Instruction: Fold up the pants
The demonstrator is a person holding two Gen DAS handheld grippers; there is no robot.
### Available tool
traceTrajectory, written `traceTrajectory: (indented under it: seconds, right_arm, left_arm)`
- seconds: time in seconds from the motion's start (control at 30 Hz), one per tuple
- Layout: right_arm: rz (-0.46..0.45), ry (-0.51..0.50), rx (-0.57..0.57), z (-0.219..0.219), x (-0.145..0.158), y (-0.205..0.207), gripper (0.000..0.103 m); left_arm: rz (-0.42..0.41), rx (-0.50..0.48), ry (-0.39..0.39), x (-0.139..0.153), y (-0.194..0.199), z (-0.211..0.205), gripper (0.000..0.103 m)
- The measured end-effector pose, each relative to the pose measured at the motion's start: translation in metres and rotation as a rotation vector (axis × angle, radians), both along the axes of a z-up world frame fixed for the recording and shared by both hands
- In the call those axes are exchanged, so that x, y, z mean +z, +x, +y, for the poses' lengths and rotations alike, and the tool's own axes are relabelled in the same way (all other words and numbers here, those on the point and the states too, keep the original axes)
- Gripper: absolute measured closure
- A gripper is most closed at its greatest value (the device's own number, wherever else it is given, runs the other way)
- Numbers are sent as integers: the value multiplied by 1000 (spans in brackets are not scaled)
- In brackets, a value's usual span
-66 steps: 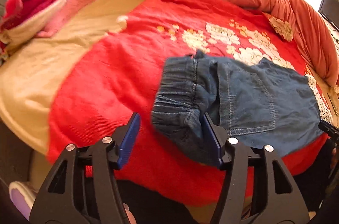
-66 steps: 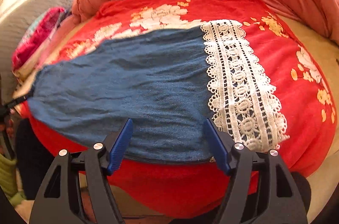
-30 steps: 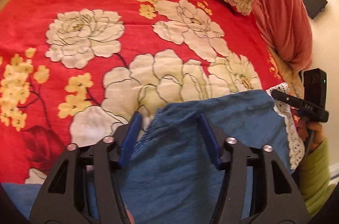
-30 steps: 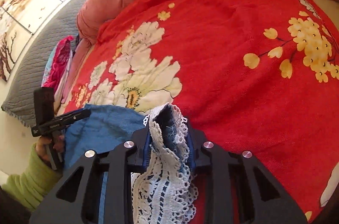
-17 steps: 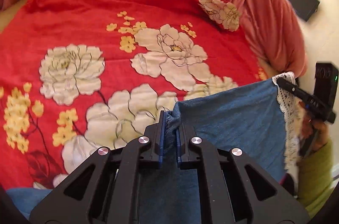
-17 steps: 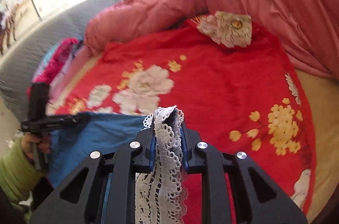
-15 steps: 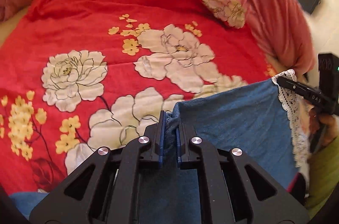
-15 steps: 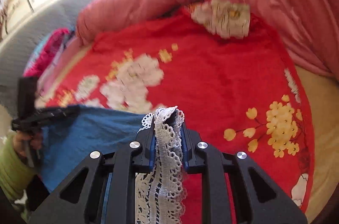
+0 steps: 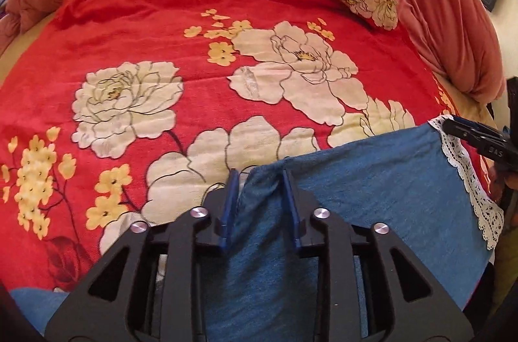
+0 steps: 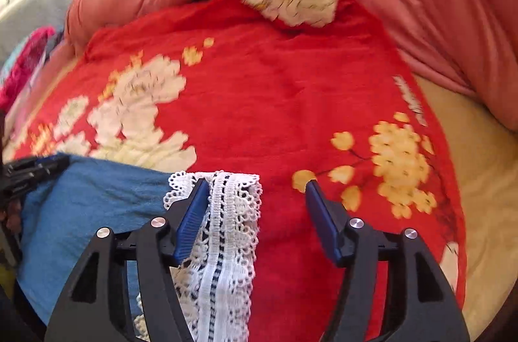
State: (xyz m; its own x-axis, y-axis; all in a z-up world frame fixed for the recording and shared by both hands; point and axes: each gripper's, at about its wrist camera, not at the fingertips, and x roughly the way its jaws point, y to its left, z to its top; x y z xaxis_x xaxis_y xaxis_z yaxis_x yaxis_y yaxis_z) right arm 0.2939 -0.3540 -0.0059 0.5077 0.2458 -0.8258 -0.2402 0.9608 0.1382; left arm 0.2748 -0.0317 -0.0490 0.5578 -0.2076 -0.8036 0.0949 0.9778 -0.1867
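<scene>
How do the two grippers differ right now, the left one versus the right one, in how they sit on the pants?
The left gripper has denim of the pants bunched between narrowly parted jaws; the right gripper stands wide, with the lace hem against only one pad. The left sits at the plain blue edge, the right at the white trim. Both have just been opening, and both point down at the red floral blanket.

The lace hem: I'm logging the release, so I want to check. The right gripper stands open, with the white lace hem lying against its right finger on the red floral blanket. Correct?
Nearly. In the right wrist view the right gripper stands open, its jaws having just been opening, but the lace hem lies against its left finger, not the right one, on the red floral blanket.
</scene>
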Motion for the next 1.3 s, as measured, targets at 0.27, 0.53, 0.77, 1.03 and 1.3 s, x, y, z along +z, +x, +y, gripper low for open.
traceTrajectory:
  seconds: [0.27, 0.53, 0.77, 1.03, 1.3]
  right_arm:
    - [-157, 98, -151, -38, 41, -51, 31]
    - [-202, 203, -161, -39, 59, -140, 30]
    - [-109, 231, -192, -37, 47, -185, 30]
    - [27, 262, -234, -33, 25, -183, 35]
    - [86, 431, -198, -42, 9, -178, 77]
  left_arm:
    - [-81, 76, -3, 22, -45, 21, 68]
    - [-174, 68, 10, 42, -109, 18, 68]
    - [-166, -8, 53, 40, -148, 5, 65]
    - [-136, -29, 146, 19, -165, -6, 64]
    - [-138, -30, 203, 9, -170, -14, 63]
